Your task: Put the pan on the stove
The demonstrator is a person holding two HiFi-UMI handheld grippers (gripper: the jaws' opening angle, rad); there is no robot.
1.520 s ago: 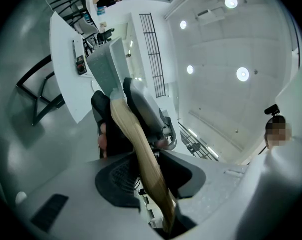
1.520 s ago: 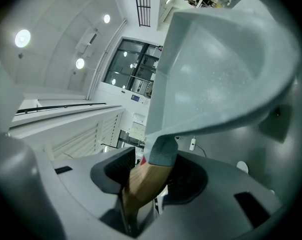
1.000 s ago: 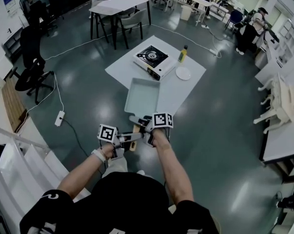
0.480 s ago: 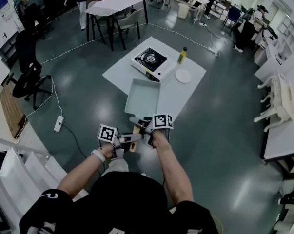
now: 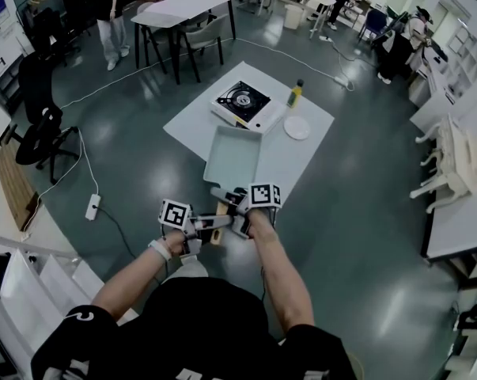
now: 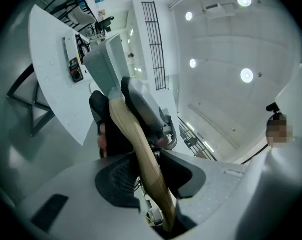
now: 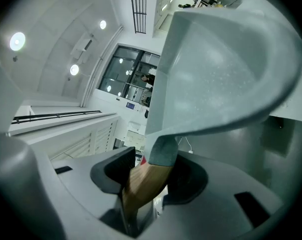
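A square grey-blue pan (image 5: 232, 155) with a wooden handle (image 5: 219, 213) is held in the air, above the near corner of the white table (image 5: 301, 161). My left gripper (image 5: 200, 226) is shut on the handle's end, my right gripper (image 5: 236, 207) shut on it close to the pan. The left gripper view has the handle (image 6: 140, 154) between the jaws of the left gripper (image 6: 145, 176), running up to the pan (image 6: 103, 66). In the right gripper view the pan (image 7: 216, 69) fills the top above the right gripper (image 7: 148, 176). The portable stove (image 5: 243, 104) sits on the table's far side.
A yellow-green bottle (image 5: 296, 93) and a white plate (image 5: 297, 127) stand right of the stove. A power strip (image 5: 90, 207) and cable lie on the floor at left, near an office chair (image 5: 36, 133). Other tables (image 5: 183, 8) and people are further back.
Both grips on the handle are the same. The table and stove have shifted slightly in the view. A person in the background has walked into view at top left.
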